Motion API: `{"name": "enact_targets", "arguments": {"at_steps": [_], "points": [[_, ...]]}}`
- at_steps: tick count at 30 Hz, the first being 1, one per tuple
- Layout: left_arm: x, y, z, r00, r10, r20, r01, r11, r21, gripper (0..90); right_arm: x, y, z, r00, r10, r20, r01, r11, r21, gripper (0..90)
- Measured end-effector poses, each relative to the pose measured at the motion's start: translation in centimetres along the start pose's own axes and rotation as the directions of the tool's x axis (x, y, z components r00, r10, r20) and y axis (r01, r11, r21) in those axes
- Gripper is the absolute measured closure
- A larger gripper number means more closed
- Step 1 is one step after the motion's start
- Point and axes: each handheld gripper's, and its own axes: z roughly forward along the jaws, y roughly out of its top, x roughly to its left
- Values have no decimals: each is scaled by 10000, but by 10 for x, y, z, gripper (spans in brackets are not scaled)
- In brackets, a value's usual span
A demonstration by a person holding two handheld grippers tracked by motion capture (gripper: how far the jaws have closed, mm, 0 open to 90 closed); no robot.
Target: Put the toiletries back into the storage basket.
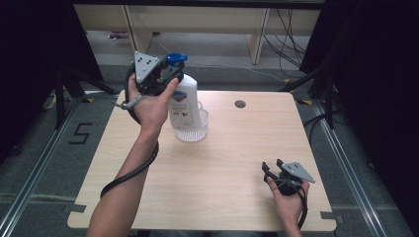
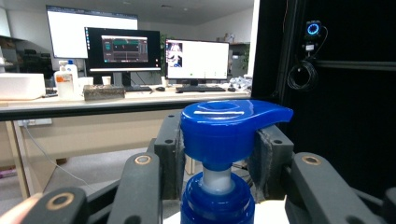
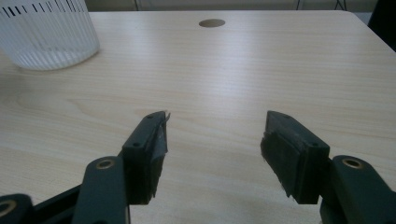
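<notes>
My left gripper (image 2: 219, 154) pinches the soap bottle's blue pump head (image 2: 229, 128) | rigid, slick plastic, likely top-heavy; grip under the spout | right gripper (image 3: 212, 144) spread, idle over counter (image 3: 233, 70).

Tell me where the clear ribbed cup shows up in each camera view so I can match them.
High view: clear ribbed cup at table centre-left, beside the white pump bottle.
Left gripper view: not in it.
Right gripper view: clear ribbed cup at top left.
Shared landmark: round hole in the tabletop, at top centre here.
</notes>
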Motion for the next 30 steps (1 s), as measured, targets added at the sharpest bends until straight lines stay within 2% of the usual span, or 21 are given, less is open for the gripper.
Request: {"name": "enact_targets", "arguments": {"at_steps": [17,27,28,30], "points": [[-1,1,8,10000,9,45,-10,9999,101,599,0,0,-2,10000,10,93,-11,9999,128,406],[0,1,16,10000,-60,-41,61,9998,173,599,0,0,-2,9998,-23,186,23,10000,6,406],[0,1,16,10000,-42,-47,43,9999,158,599,3,-1,-2,9991,391,169,-393,9992,107,405],[0,1,18,10000,-16,-42,16,9999,163,598,4,0,-4,9987,459,226,-467,9983,358,406]]}}
